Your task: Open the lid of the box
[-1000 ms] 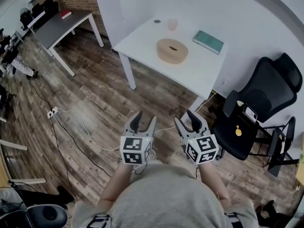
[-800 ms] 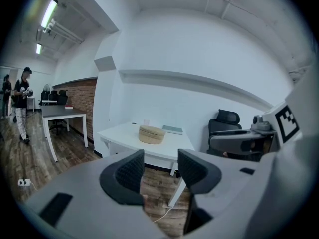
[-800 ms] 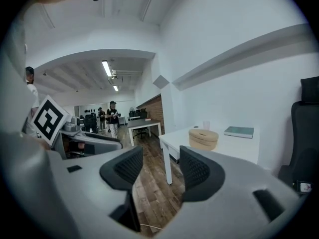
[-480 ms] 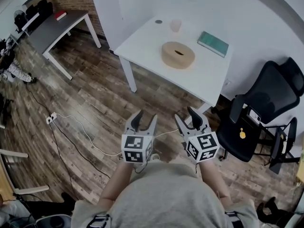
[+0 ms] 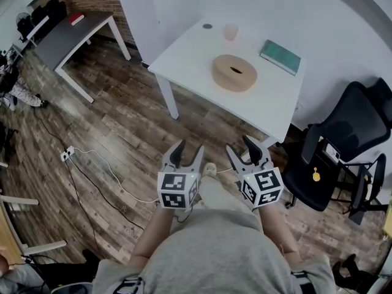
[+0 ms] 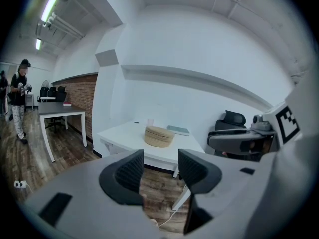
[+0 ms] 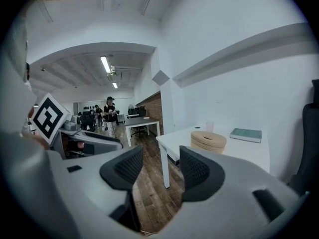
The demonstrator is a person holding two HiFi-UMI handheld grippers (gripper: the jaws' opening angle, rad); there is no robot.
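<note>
**Both grippers released, box sitting lidded on the far surface**

I am holding the left gripper (image 5: 188,149) and the right gripper (image 5: 243,147) side by side in front of me. Both are hanging low over the wooden floor (image 5: 128,127) and pointing toward the white surface (image 5: 184,60) on the far side. The left one's fingers (image 6: 130,171) are standing apart with nothing between them; through the gap I am seeing only floor and a leg of the surface. The right one's fingers (image 7: 195,169) are released too, and again only floor is showing between them.

The box (image 5: 231,86), round and made of pale wood, is sitting near the middle of the surface, well apart from both grippers. Its lid (image 5: 234,68) is lying on top, with a dark slot showing in it. To the right of the box a teal book (image 5: 280,56) is lying flat near the far right edge. Beyond the box a small pale cup (image 5: 230,32) is standing, with a small dark disc (image 5: 207,26) just left of it. None of these is touching the box.

A black office chair (image 5: 346,136) is standing to the right of the surface. At the far left a grey desk (image 5: 70,34) is carrying a red item (image 5: 76,18). A white cable (image 5: 113,173) is trailing across the floor from a power strip (image 5: 66,154). In the left gripper view a person (image 6: 19,101) is standing at the far left of the room.
</note>
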